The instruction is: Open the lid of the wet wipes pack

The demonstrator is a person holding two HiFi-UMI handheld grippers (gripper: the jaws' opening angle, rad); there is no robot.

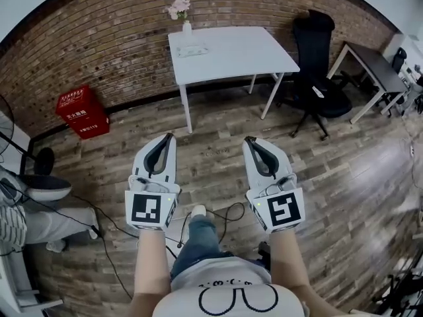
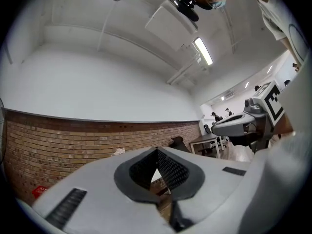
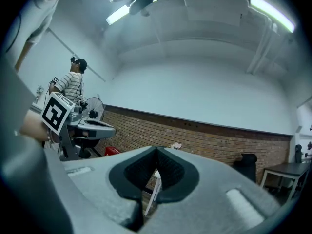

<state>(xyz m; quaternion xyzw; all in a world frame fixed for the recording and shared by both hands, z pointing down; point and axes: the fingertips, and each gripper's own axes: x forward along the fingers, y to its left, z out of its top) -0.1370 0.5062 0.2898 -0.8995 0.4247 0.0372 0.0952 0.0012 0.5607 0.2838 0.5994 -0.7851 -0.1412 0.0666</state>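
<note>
While the person is standing on the brown wooden floor (image 1: pixel 344 177), a red square box (image 1: pixel 82 112) with white writing is sitting at ten o'clock, up against the red-brown brick wall (image 1: pixel 119 38). Next, the grey and white left gripper (image 1: pixel 169 136) is pointing toward twelve o'clock. Its two jaws are pressing together, and nothing is sitting between them.

At twelve o'clock, a white square table (image 1: pixel 244 55) on thin white legs is standing by the wall. A small flat pale wet wipes pack (image 1: pixel 192 50) is lying on the far left part of the table top. It is looking too small to tell if its lid is up or down. Just beside the pack, at its twelve o'clock, pink flowers (image 1: pixel 179 7) in a small white vase (image 1: pixel 187 26) are standing. The pack is lying well apart from both grippers.

The grey and white right gripper (image 1: pixel 250 139) is pointing the same way. Its jaws are pressing together too, holding nothing.

At two o'clock, a black office chair (image 1: pixel 317 65) on wheels is standing. A dark long desk (image 1: pixel 370 68) with white legs is standing at three o'clock from it.
</note>
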